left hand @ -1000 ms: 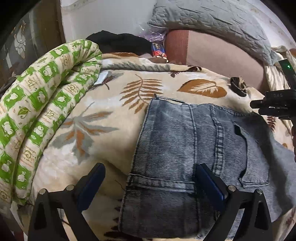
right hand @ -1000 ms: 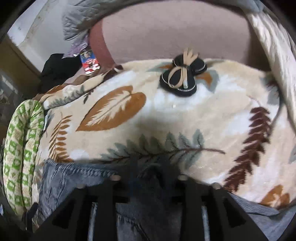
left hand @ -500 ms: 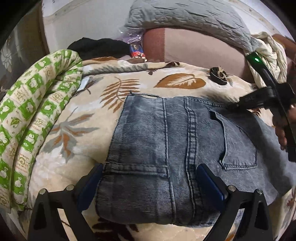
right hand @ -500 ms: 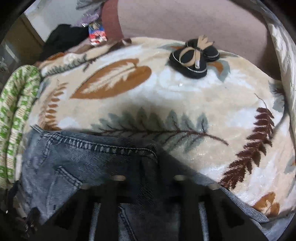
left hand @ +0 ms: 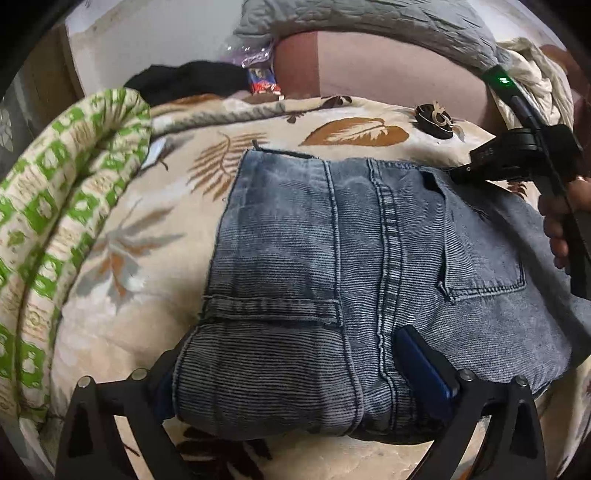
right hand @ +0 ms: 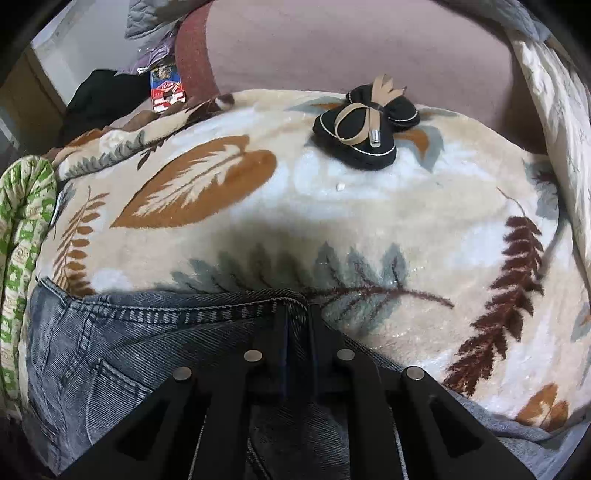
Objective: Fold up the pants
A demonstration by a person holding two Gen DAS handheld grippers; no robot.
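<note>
Grey-blue denim pants [left hand: 351, 258] lie folded on a leaf-patterned blanket [left hand: 129, 266]. My left gripper [left hand: 295, 369] has its jaws wide apart, straddling the near folded edge of the pants; the blue pad [left hand: 424, 365] presses against the fabric. My right gripper [right hand: 297, 317] is shut on the far hem of the pants [right hand: 166, 332]. It also shows in the left wrist view [left hand: 461, 171] at the pants' far right corner, held by a hand.
A rolled green-and-white quilt [left hand: 55, 221] lies along the left. A black bow-shaped item [right hand: 365, 129] sits on the blanket [right hand: 369, 221] farther back. A brown headboard [right hand: 351, 48], grey pillow [left hand: 369, 18] and dark clothes [left hand: 192, 79] lie behind.
The left gripper moved forward onto the pants' near edge and its jaws narrowed around the fold. The right gripper closed tightly on the far hem and pulled it flat.
</note>
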